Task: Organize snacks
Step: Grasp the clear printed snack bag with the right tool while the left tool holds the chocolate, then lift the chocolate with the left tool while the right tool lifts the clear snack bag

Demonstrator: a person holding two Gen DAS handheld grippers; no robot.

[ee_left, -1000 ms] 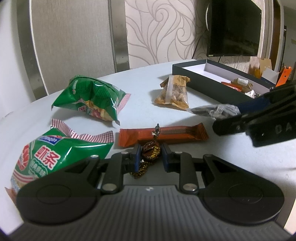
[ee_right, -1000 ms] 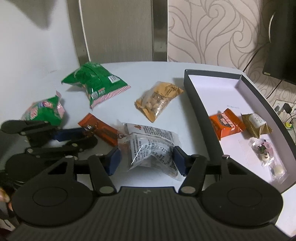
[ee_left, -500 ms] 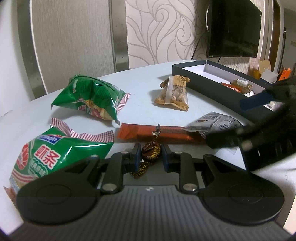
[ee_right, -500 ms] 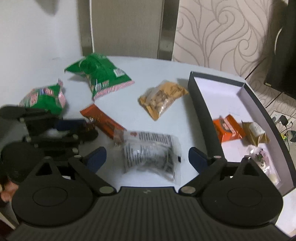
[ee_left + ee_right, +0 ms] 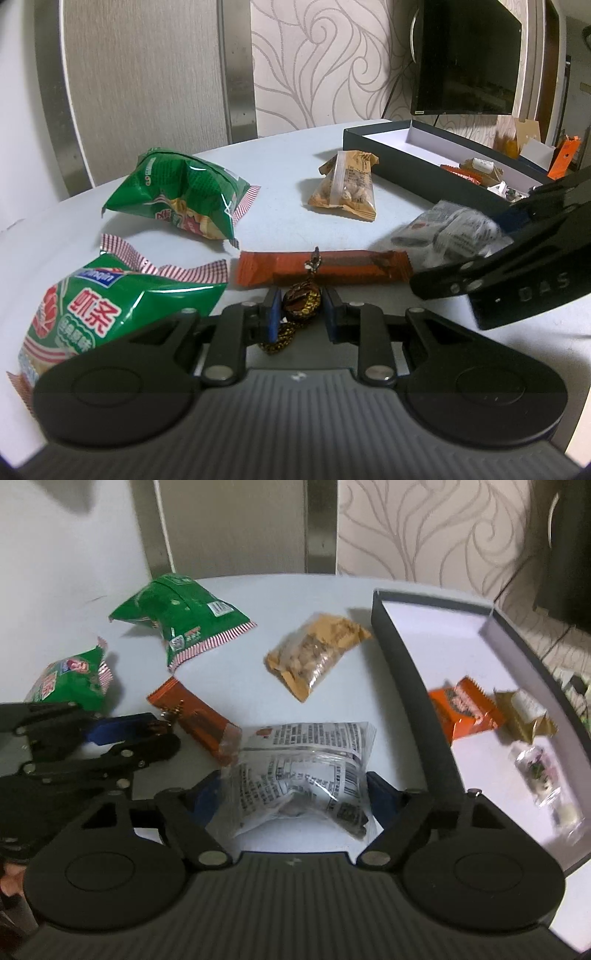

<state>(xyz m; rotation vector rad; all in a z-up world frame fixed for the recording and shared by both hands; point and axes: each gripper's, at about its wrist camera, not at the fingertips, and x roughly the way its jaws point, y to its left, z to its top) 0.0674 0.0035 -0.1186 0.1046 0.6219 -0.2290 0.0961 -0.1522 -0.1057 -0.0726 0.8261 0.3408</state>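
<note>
A: Where is the clear printed packet (image 5: 303, 771) sitting?

B: It is lying between the blue pads of the right gripper (image 5: 295, 801), near the camera, on the pale table (image 5: 280, 598). The jaws are closing around it, and both pads look to be meeting its crinkled sides, though the film is blurring the contact. Its long axis is running left to right, across the jaws.

A: And where is it heading, in your judgement?

B: The dark box (image 5: 406, 686) is lying just right of it, its near wall running from near to far, so the move is probably turning on a lift and a short carry rightward over that wall. The right gripper is clearly the nearer one.

A: What is the left gripper (image 5: 300, 309) doing?

B: It is pinching a small brown-and-gold wrapped candy (image 5: 300, 302), jaws pressed nearly together, hanging just above the orange bar (image 5: 321, 266).

A: What is lying further out?

B: 2 green bags: the crisp bag (image 5: 184, 195) far left and the shrimp-stick bag (image 5: 92, 314) near left. A tan nut pouch (image 5: 314, 657) is resting mid-table. Inside the box, 3 small packets are showing, with an orange wrapper (image 5: 465, 709) closest.

A: And the room?

B: Swirl-patterned wallpaper, a grey panel, and a dark screen (image 5: 465, 55) far right
</note>
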